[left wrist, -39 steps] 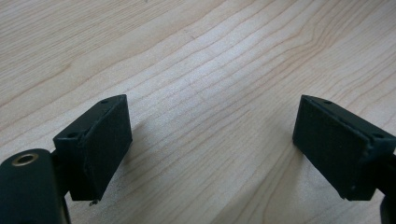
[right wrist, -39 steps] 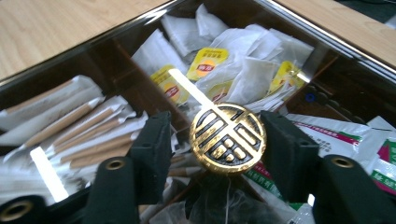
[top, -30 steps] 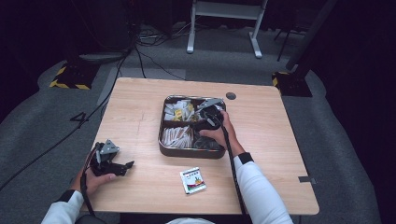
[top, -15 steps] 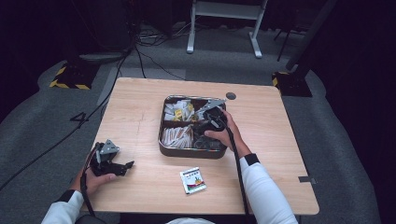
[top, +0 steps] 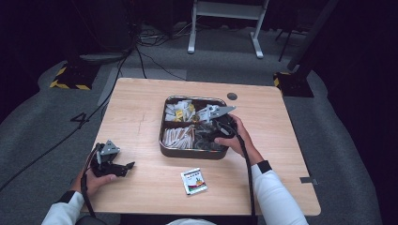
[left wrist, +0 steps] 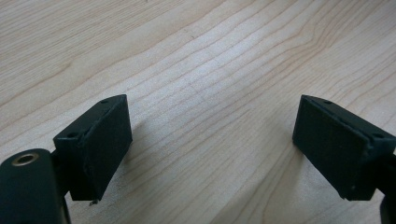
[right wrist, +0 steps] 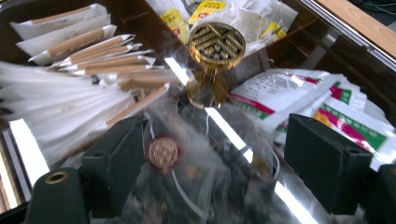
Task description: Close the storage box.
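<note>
A dark metal tray (top: 164,146) with four compartments stands mid-table, a gold knob (right wrist: 216,44) at its centre. My right gripper (top: 210,130) reaches into the tray's near right compartment. In the right gripper view it (right wrist: 217,158) is open, its jaws on either side of clear plastic bags (right wrist: 187,172), one with a red seal (right wrist: 162,152). My left gripper (top: 127,166) rests at the table's near left. In the left gripper view it (left wrist: 210,140) is open, with bare wood between its jaws.
White paper-wrapped sticks (right wrist: 70,84) fill the near left compartment, white sachets with red and green print (right wrist: 299,93) lie beyond the bags, and yellow-tagged packets (right wrist: 205,9) sit at the back. A small printed sachet (top: 194,181) lies on the table in front of the tray.
My right gripper has moved slightly nearer and lower in the tray, over the near right compartment. The left gripper has stayed still.
</note>
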Action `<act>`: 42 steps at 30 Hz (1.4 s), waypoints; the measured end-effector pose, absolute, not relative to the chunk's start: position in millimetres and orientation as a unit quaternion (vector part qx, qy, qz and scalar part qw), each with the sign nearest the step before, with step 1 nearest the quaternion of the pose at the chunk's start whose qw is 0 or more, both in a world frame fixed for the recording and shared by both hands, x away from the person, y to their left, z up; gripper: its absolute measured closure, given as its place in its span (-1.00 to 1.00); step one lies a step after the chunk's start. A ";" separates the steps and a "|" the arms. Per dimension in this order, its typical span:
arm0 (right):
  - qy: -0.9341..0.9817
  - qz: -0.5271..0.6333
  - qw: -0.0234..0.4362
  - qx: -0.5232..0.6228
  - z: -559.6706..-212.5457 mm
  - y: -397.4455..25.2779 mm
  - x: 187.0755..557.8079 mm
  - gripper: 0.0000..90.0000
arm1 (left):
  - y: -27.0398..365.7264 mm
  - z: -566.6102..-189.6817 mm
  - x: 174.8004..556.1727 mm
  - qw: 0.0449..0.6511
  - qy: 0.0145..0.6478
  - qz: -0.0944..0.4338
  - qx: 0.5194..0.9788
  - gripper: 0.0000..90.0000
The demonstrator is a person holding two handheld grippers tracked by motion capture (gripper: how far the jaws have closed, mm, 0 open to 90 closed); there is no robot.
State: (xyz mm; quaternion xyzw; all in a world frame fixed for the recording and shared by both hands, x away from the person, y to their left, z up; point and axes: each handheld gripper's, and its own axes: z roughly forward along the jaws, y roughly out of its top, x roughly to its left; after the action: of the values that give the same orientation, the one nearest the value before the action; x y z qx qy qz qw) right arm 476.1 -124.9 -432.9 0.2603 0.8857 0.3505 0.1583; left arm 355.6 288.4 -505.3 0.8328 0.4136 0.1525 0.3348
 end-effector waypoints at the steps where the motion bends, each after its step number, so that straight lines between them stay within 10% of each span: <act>1: 0.885 0.353 0.163 0.256 -432.4 -127.4 474.0 -0.55 | 288.4 -505.3 355.6 0.335 0.414 0.152 0.833 -0.73; 42: 0.895 0.310 0.212 0.241 -434.6 -213.5 418.2 -0.57 | 288.4 -505.3 355.7 0.335 0.413 0.153 0.833 -0.73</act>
State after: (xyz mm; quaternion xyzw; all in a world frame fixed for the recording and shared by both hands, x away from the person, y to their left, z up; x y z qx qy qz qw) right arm 418.2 -213.5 -434.6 0.2413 0.8950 0.3096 0.2117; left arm 355.7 288.4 -505.3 0.8331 0.4131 0.1526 0.3346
